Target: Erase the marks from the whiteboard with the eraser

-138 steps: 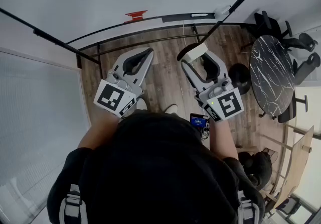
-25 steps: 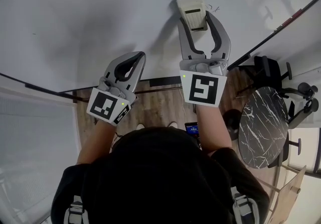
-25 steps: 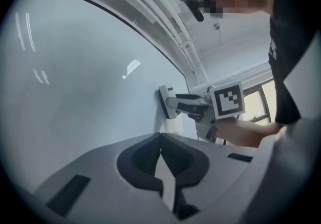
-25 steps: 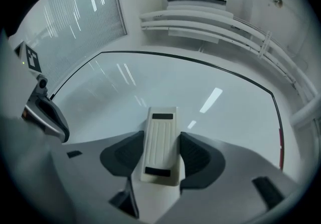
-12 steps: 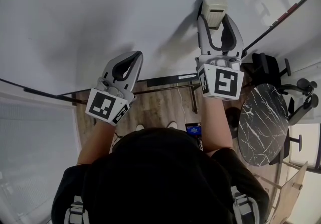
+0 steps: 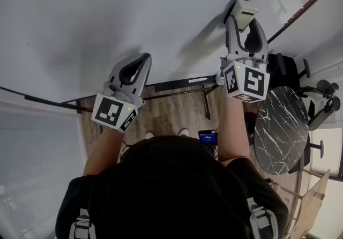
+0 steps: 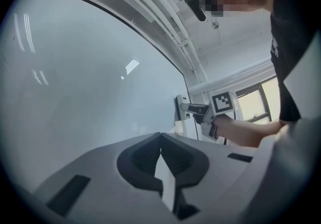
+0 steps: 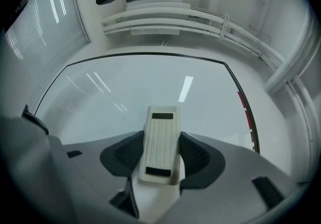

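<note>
Head view: the right gripper (image 6: 244,22) holds the eraser (image 6: 243,12) against the whiteboard (image 6: 134,13), near its right edge, while the left gripper (image 6: 142,58) hangs by the lower edge. Left gripper view: jaws together, nothing between them. Right gripper view: jaws clamped on the cream eraser's sides.
</note>
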### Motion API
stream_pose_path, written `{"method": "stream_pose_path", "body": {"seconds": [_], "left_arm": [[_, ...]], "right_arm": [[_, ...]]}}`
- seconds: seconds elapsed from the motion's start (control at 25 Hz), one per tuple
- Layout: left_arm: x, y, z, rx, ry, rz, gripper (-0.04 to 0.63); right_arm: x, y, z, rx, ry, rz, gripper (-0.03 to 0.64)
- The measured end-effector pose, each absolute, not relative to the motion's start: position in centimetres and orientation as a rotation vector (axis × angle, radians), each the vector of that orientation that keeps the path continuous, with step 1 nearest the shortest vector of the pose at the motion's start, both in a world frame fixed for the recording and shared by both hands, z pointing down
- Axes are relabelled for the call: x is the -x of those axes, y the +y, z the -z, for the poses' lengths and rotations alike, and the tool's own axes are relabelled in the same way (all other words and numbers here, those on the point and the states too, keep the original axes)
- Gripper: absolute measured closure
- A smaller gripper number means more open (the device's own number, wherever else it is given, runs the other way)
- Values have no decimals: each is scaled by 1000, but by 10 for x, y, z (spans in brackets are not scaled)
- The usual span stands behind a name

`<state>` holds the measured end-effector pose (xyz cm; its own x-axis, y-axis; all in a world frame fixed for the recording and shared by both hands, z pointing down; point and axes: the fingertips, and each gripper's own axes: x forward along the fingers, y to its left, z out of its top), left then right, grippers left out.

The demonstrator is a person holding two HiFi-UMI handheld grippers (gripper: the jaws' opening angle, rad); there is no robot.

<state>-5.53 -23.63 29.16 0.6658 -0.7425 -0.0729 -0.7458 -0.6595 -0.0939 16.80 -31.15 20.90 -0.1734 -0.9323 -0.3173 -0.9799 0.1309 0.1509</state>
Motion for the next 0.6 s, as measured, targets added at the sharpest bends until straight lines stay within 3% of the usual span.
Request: {"method": "stream_pose_path", "body": {"seconds": [0.24, 0.6], "left_arm": [[58, -234, -286, 2746, 1245, -60, 591], [66, -231, -286, 2736, 1262, -68, 591]], "right_arm": [[-143, -292, -202, 1856, 2298, -543, 391], [-42, -283, -196, 1656, 2465, -727, 393]]}}
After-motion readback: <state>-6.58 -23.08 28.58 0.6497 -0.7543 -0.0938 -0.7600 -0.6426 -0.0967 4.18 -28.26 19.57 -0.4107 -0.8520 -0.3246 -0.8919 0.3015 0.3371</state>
